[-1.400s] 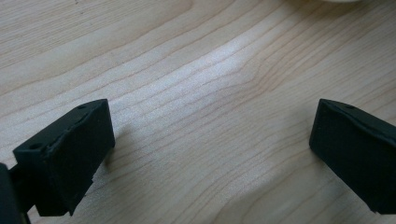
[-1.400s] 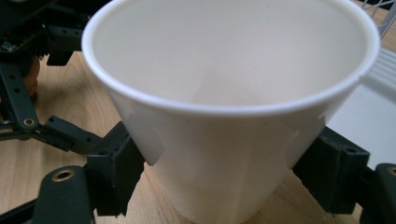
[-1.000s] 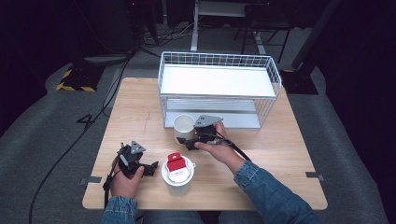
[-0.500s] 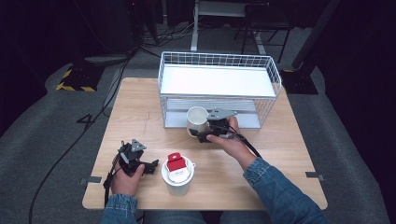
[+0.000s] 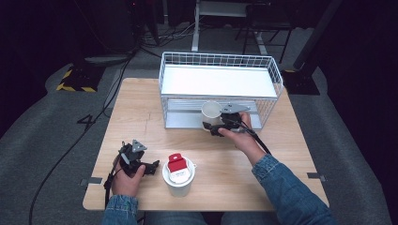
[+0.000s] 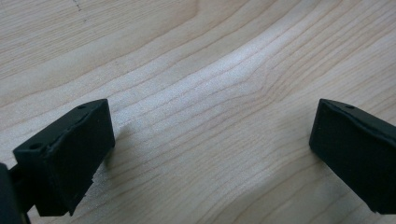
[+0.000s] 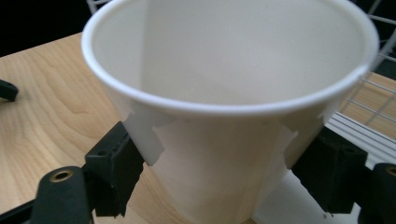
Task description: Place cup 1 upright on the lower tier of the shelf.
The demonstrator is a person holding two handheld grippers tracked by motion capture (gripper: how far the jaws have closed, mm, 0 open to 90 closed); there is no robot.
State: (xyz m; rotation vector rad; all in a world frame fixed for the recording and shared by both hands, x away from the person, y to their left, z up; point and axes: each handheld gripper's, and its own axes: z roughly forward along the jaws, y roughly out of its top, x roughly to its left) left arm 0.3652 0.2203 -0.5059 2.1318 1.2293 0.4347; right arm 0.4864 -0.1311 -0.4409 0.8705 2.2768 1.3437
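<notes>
My right gripper (image 5: 210,125) sits right of centre in the high view, at the open front of the white wire rack (image 5: 220,89), with a white paper cup (image 5: 211,111) pinched between its jaws. I judge the cup is headed for the rack's lower shelf: it is held upright and level with that opening, its rim just in front of the wire. My left gripper (image 5: 151,167) lies low at the lower left of the frame, resting on the wooden table (image 5: 141,122) just beside a second cup (image 5: 179,176) with a red-and-white packet (image 5: 177,164) across its mouth. I take it that hand is parked there to keep clear of the carrying hand.

In the left gripper view the two black jaws stand wide apart at the lower corners, with bare table grain (image 6: 210,93) between them. They hold nothing and touch nothing I can make out but the wood they rest over.

In the right gripper view the paper cup (image 7: 224,140) takes the middle of the frame, mouth toward the camera and empty inside. The jaws press on its wall from the lower left and lower right, a light squeeze low on the body, which I think keeps the rim from buckling. The rack's wires (image 7: 373,88) show at the right edge, close behind the cup.
</notes>
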